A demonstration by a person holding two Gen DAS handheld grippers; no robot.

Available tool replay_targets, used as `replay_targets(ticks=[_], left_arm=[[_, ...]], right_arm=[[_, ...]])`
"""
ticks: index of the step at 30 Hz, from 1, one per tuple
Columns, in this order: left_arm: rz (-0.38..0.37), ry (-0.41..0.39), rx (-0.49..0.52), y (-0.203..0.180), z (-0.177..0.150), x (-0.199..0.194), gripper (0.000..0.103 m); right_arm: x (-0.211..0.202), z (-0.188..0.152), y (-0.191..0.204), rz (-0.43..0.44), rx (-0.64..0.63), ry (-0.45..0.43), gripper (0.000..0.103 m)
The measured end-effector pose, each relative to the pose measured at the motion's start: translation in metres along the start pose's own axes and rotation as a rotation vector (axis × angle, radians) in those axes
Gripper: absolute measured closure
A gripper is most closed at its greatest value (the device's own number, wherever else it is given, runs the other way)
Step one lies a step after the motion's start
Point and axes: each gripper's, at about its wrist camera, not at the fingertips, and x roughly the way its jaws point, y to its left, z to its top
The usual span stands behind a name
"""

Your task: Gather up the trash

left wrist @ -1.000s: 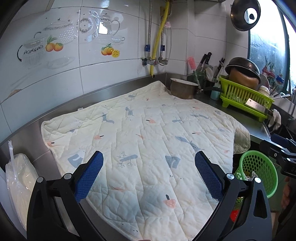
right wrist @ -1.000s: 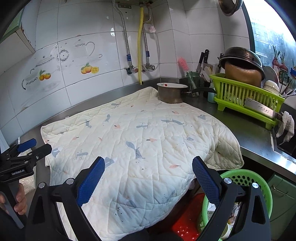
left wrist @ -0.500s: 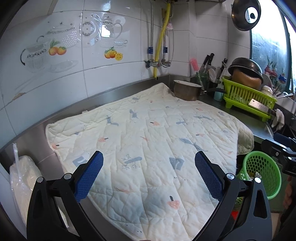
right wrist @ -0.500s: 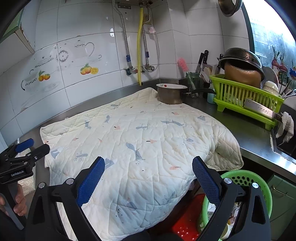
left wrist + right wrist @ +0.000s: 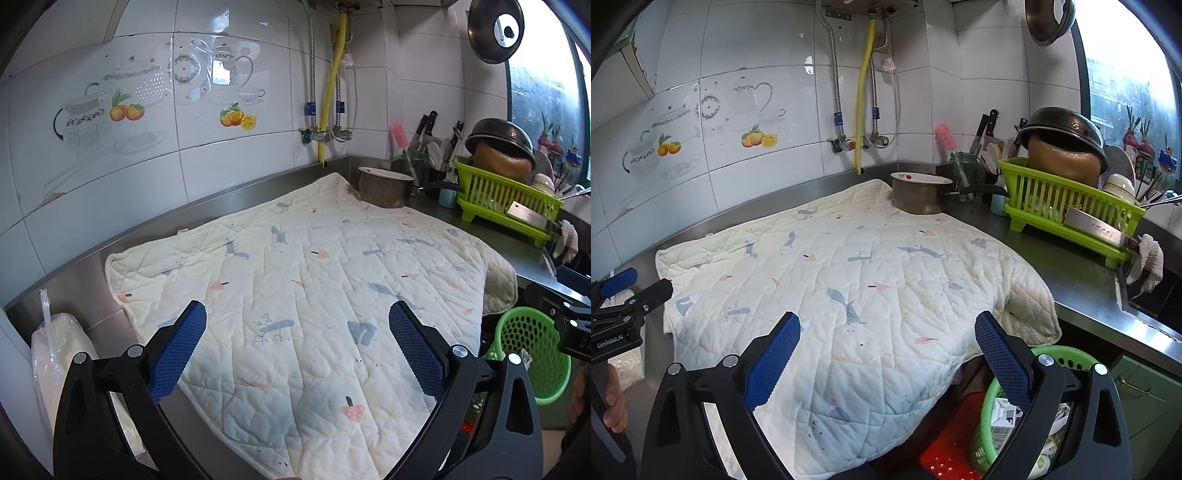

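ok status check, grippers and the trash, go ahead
Left gripper open, empty. Right gripper open, empty. Green trash basket below counter edge, packaging inside. Quilted mat overhangs the edge beside it.

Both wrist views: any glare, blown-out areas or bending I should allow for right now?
Left wrist view: glare streaks on the wall tiles, counter edge bowed by fisheye, window dim. Right wrist view: window blown out white, quilted mat evenly lit and sharp.

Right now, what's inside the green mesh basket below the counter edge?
The round green plastic mesh basket holds printed cartons and wrappers, seen in the right wrist view. The right gripper and the white quilted mat hide the rest.
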Motion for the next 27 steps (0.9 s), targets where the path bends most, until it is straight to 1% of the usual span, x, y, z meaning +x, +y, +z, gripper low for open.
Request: replay_targets(ticks=[13,27], left_arm=[[-0.002,0.003,0.009,-0.0032,-0.0014,0.0013,0.005],[-0.013,0.009,0.010,-0.0058,-0.0031,0.0041,0.005]], right_arm=[[-0.0002,-0.0019,0.0007,-0.027,-0.002,-0.001,0.010],[0.0018,-0.0037,0.0011,-0.025,0.003,0.006,0.010]])
